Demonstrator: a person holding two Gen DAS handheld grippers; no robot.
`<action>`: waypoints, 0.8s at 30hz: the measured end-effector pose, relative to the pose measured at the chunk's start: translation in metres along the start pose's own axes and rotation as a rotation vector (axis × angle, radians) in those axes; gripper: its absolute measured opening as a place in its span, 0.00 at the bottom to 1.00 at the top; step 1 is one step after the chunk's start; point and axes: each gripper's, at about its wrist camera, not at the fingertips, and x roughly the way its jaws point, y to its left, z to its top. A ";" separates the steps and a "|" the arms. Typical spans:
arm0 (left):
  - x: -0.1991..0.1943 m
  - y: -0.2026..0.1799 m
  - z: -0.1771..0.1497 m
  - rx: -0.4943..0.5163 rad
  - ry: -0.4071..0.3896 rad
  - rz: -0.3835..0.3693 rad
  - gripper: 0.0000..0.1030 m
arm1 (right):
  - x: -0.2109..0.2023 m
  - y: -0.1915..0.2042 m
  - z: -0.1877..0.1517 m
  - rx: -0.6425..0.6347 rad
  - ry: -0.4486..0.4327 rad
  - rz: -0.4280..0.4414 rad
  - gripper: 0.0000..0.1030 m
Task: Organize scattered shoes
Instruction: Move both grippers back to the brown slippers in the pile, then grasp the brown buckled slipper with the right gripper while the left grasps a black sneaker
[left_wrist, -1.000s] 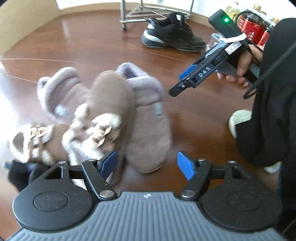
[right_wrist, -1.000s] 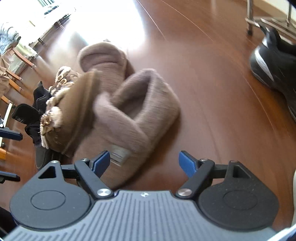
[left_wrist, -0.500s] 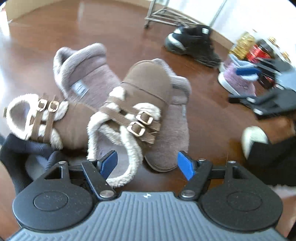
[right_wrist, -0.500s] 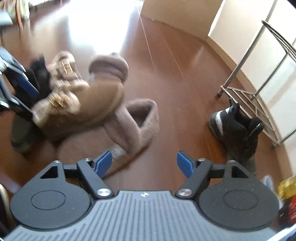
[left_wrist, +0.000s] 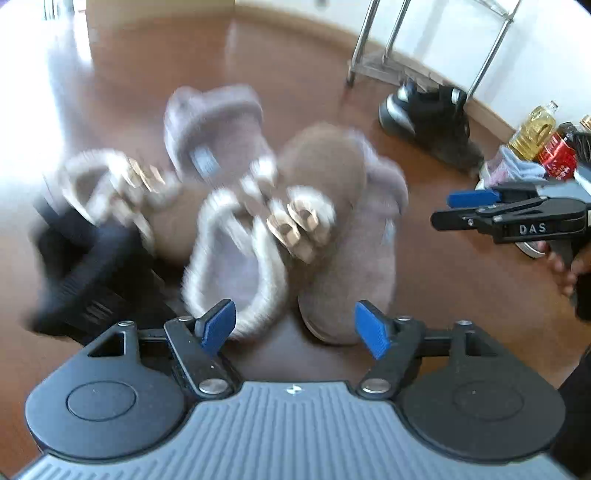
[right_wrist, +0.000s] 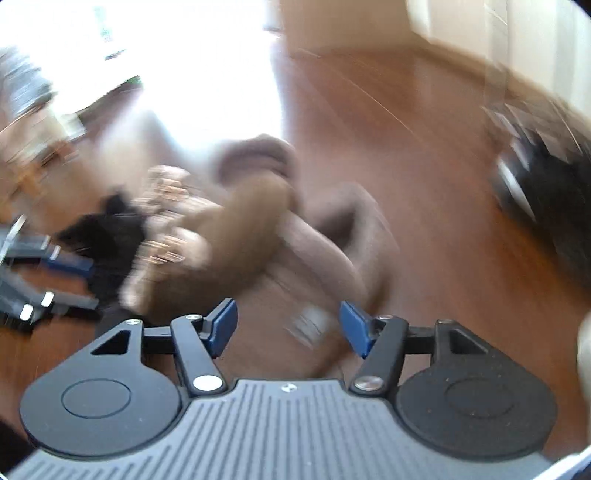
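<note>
Brown fleece-lined buckled slippers (left_wrist: 258, 229) lie heaped on mauve plush slippers (left_wrist: 354, 258) on the wooden floor (left_wrist: 147, 74), seen past the left gripper (left_wrist: 295, 328), jaws apart and empty. Right view, blurred: right gripper (right_wrist: 288, 326), jaws just narrowed yet gripping nothing, above that heap.

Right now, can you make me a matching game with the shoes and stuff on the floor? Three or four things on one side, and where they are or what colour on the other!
Things:
1. buckled fur-lined slipper
2. black sneaker
3. oil bottle
4. metal rack

Clues:
A. yellow, at the far right by the red-labelled bottle
B. lying on top of a plain plush slipper
C. shiny legs, standing by the wall
D. dark with a pale stripe, next to the rack's legs

Pairs: 1-B, 2-D, 3-A, 4-C
</note>
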 end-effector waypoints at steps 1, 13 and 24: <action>-0.005 0.006 0.004 -0.016 -0.018 0.026 0.71 | 0.005 0.007 0.011 -0.066 0.002 0.009 0.59; 0.001 0.092 0.039 -0.142 -0.043 0.165 0.70 | 0.086 0.063 0.117 -0.153 0.166 0.094 0.28; 0.023 0.125 0.022 -0.262 -0.015 0.149 0.70 | 0.233 0.122 0.186 -0.254 0.255 0.038 0.30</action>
